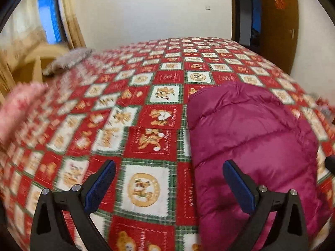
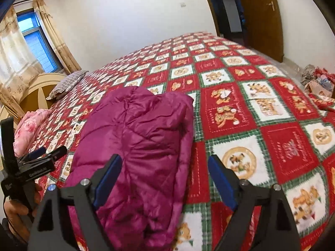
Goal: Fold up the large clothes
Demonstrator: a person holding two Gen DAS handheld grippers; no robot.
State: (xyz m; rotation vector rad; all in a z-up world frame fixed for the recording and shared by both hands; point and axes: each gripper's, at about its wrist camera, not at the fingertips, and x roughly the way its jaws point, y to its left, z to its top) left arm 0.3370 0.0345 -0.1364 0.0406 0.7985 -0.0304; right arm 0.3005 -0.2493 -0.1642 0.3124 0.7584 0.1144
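Observation:
A magenta quilted puffer jacket [image 1: 251, 138] lies folded into a long bundle on the red, white and green bear-print bedspread [image 1: 146, 108]. In the left wrist view my left gripper [image 1: 168, 165] stands open above the jacket's left edge, nothing between its blue pads. In the right wrist view the same jacket [image 2: 142, 138] runs up the middle. My right gripper [image 2: 164, 161] is open over its right edge, its pads clear of the fabric. The left gripper [image 2: 41, 152] shows at the far left of that view, held by a hand.
A grey striped pillow [image 2: 67, 83] and a folded pink floral cloth [image 2: 29, 127] lie by the cream headboard [image 2: 39, 90]. Curtains and a window stand behind. A brown door [image 2: 259, 16] stands beyond the bed, and a heap of cloth [image 2: 316, 79] lies on the floor at the right.

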